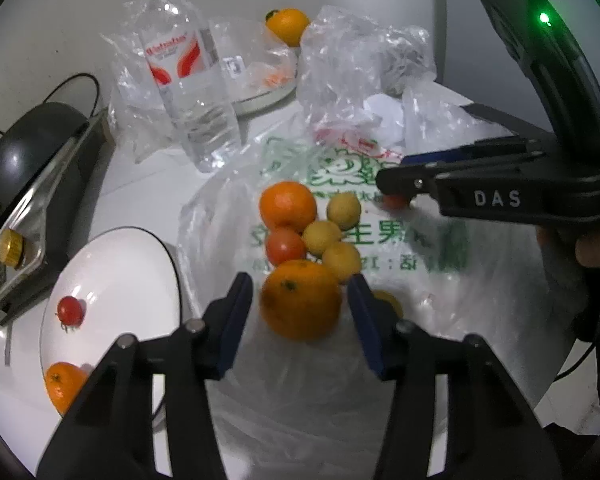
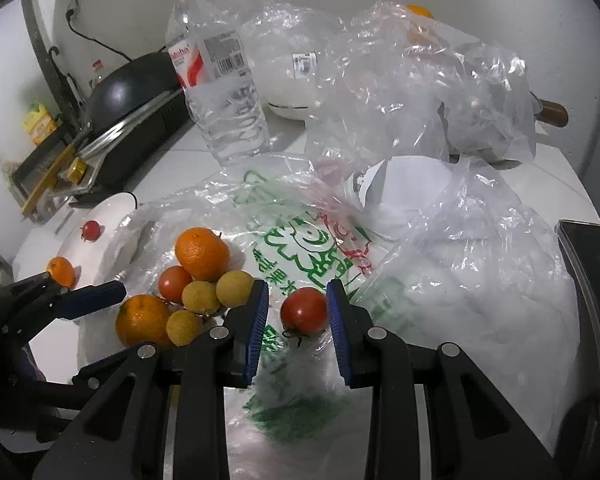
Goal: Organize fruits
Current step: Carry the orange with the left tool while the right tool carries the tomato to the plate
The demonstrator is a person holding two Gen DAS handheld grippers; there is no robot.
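Fruit pile point(image 1: 312, 236): oranges, tomato, small yellow fruits on printed plastic bag point(image 1: 380, 240), centre.
Left gripper point(image 1: 300, 300): jaws apart around near orange point(image 1: 300, 300) (contact unclear).
Right gripper point(image 2: 298, 312): jaws apart, flanking tomato point(image 2: 304, 311).
White plate point(image 1: 120, 264): left, holding tomato and orange.

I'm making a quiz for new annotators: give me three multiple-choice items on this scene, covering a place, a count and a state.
1. Where does the small tomato lie?
A on the white plate
B in the bottle
C on the pan

2. How many yellow fruits lie in the cluster on the printed bag?
A one
B three
C six

3. How does the right tool stand?
A shut, empty
B out of sight
C open around a tomato

Answers: 1 A, it rests on the plate. 2 B, three yellow ones show. 3 C, gaps show on both sides.
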